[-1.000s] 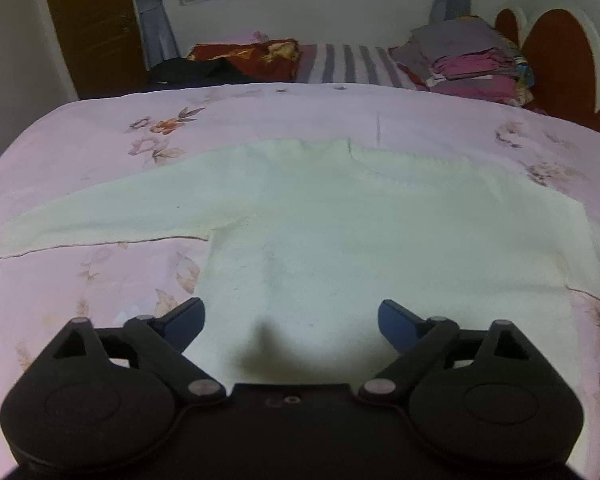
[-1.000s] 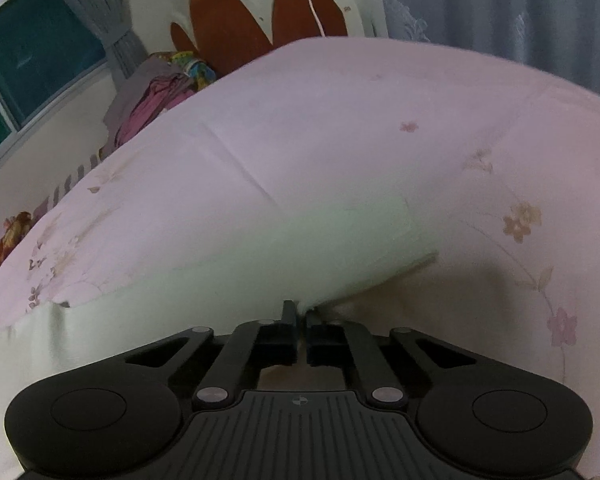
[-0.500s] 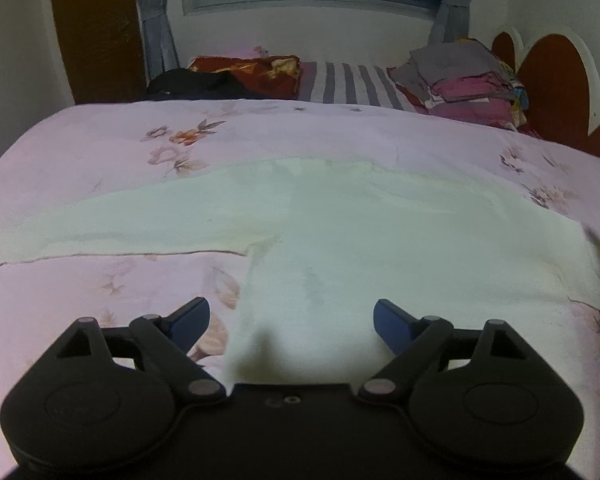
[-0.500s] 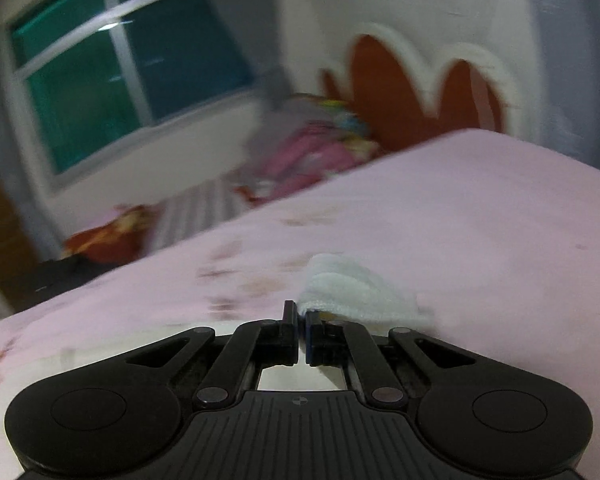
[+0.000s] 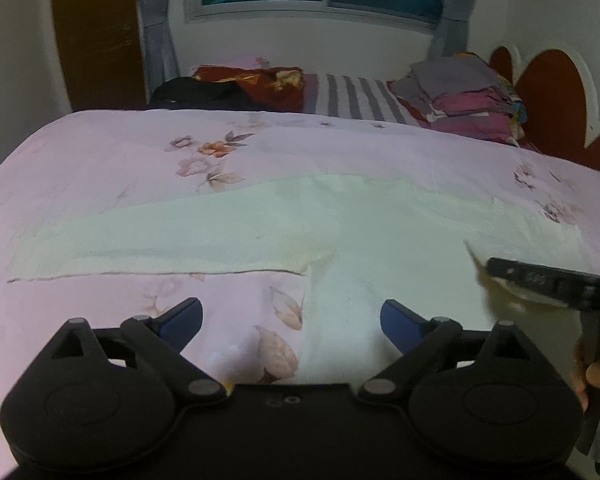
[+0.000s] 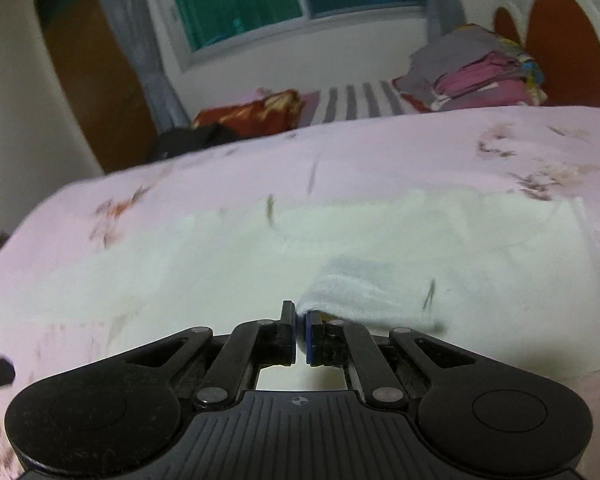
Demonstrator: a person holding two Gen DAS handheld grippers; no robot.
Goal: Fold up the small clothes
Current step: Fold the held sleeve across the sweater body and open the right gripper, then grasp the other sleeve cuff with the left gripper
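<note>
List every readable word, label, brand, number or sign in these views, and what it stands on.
No readable text in either view.
Black right gripper body: a small round crosshair mark, no letters.
Cream knit sweater, pink floral bedsheet, folded clothes stack: no print or label visible.

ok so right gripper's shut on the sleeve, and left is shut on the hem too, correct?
Not quite. The right gripper is shut on the sleeve, but the left gripper is open, jaws spread wide above the sweater's lower edge and holding nothing. The left wrist view shows it.
</note>
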